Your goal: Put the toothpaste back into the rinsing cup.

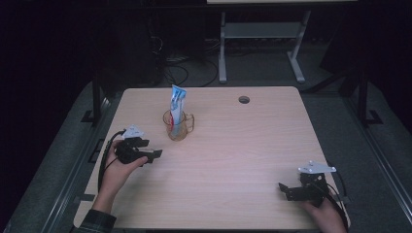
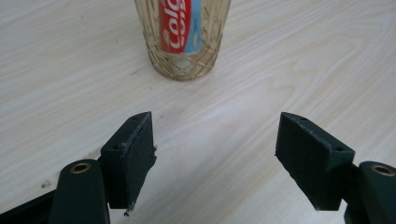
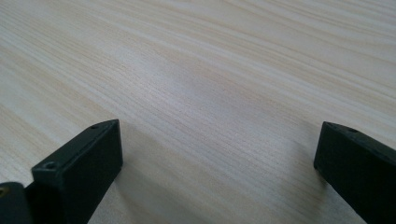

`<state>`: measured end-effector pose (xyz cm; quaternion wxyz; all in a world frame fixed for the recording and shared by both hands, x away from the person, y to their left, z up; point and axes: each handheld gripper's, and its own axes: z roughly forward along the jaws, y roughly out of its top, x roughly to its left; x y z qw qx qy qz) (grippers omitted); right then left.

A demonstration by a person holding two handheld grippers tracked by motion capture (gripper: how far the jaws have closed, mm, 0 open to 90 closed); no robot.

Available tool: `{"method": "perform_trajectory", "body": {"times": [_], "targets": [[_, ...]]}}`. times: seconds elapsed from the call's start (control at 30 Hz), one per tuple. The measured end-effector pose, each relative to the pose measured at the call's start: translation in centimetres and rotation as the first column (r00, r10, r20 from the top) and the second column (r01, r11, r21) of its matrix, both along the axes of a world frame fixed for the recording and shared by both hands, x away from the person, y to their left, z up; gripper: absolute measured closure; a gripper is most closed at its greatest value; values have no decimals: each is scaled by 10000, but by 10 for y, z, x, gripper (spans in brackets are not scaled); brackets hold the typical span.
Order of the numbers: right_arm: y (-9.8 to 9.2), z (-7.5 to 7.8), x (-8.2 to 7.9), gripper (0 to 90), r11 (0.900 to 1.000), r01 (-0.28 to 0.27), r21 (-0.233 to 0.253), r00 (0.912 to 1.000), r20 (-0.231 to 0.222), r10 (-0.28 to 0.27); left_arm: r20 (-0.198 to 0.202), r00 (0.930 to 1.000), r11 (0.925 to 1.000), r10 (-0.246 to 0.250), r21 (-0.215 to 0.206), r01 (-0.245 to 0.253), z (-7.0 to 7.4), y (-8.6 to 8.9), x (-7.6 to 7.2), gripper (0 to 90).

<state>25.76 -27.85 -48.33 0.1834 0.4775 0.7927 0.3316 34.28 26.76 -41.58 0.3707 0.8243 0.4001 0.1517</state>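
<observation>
High view, cup: an amber glass cup (image 1: 177, 127) with a handle on its right side is seen upright on the wooden table (image 1: 233, 160), left of centre and toward the far edge.
Left gripper view, cup surface: a diamond-cut pattern is shown on the cup (image 2: 183, 39) wall, through which red and blue print is read.
Toothpaste tube: a white, blue and red tube (image 1: 177, 108) is stood inside the cup, leaning slightly, its upper half raised above the rim.
Left gripper: the left gripper (image 1: 156, 155) is held just below and left of the cup, apart from it; its jaws are spread wide, nothing is held, and the cup is faced.
Right gripper: the right gripper (image 1: 282, 189) is kept near the table's front right corner, well apart from the cup; its jaws are spread wide over bare wood, with nothing between them.
</observation>
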Motion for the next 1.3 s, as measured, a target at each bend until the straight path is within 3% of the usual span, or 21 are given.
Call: {"method": "perform_trajectory", "body": {"times": [0.37,0.77,1.17,1.3], "targets": [[0,0,0,5,10000,0,0,10000,0,0,67,9999,9998,-149,136,148,-16,0,-24,280],[0,0,0,5,10000,-3,1,10000,-1,3,-288,9996,9997,-68,217,75,-37,12,-50,277],[0,0,-1,5,10000,4,-9,10000,9,-4,-491,9986,9991,-205,356,223,-50,14,-59,266],[0,0,-1,5,10000,-5,-22,10000,5,5,-382,9989,9992,-261,295,272,-52,14,-61,254]]}}
